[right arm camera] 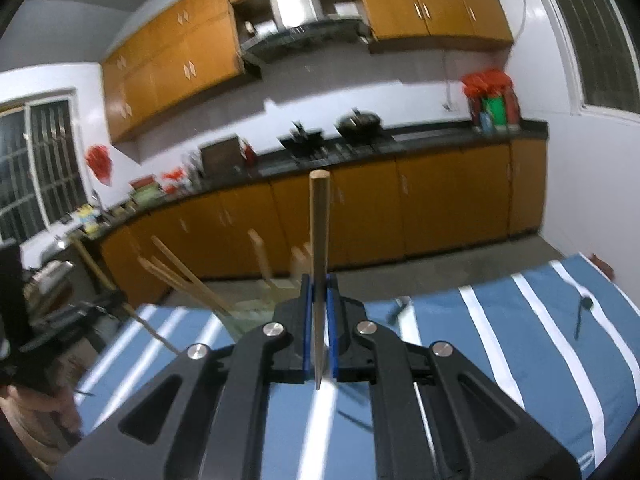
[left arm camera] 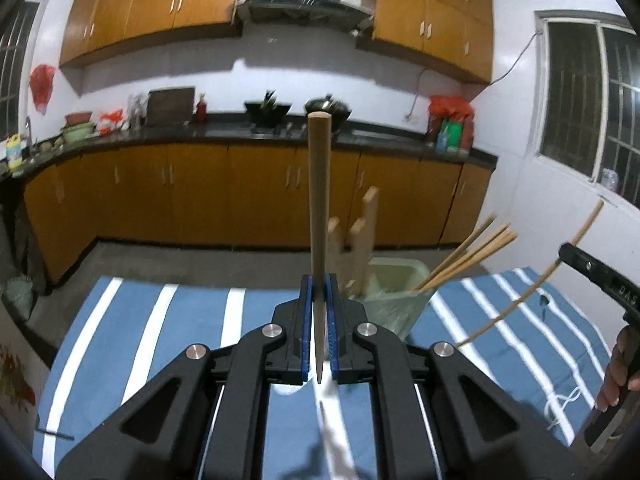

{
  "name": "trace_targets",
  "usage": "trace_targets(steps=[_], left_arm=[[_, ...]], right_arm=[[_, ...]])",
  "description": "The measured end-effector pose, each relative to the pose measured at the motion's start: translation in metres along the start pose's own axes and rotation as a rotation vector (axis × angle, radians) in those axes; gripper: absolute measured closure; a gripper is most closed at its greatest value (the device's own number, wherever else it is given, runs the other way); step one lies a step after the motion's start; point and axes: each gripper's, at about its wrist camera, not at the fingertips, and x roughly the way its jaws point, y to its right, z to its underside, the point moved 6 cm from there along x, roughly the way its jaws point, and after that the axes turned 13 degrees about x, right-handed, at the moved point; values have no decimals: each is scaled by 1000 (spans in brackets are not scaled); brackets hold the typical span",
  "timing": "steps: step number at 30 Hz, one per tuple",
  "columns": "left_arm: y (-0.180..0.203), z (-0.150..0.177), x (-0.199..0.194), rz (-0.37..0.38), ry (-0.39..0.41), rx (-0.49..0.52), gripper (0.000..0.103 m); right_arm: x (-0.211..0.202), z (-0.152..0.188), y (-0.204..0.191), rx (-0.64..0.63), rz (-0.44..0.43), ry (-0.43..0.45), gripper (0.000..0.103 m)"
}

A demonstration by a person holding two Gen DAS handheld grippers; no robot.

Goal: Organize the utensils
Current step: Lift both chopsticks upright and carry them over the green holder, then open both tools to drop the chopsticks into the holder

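Note:
My left gripper (left arm camera: pixel 319 292) is shut on a wooden chopstick (left arm camera: pixel 319 208) that stands upright between the blue pads. My right gripper (right arm camera: pixel 319 292) is shut on another wooden chopstick (right arm camera: pixel 319 236), also upright. A pale green utensil holder (left arm camera: pixel 394 300) stands on the striped cloth just right of the left gripper, with several chopsticks (left arm camera: pixel 468 258) and wooden spatula handles (left arm camera: pixel 362 236) in it. The holder (right arm camera: pixel 256 308) lies left of and behind the right gripper in the right wrist view. The right gripper's chopstick (left arm camera: pixel 532 288) and black body (left arm camera: pixel 600 280) show at the left view's right edge.
A blue cloth with white stripes (left arm camera: pixel 140 320) covers the table. A dark utensil (right arm camera: pixel 582 312) lies on the cloth at the right. Kitchen counter and orange cabinets (left arm camera: pixel 240 184) stand beyond the table's far edge. The other hand-held gripper (right arm camera: pixel 24 320) is at the left.

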Motion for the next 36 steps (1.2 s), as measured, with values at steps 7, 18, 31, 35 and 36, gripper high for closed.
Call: trace_targets(steps=[7, 18, 31, 35, 36], left_arm=[[23, -53, -23, 35, 181, -3, 96], [32, -71, 12, -23, 255, -15, 96], [29, -42, 51, 16, 160, -49, 87], [23, -47, 40, 8, 191, -60, 68], [21, -48, 39, 8, 194, -62, 68]], right_arm=[[-30, -47, -54, -29, -127, 156, 95], [24, -55, -73, -99, -50, 191, 95], [74, -26, -57, -79, -4, 63, 80], [63, -30, -53, -67, -6, 91, 78], [59, -32, -53, -64, -6, 99, 77]])
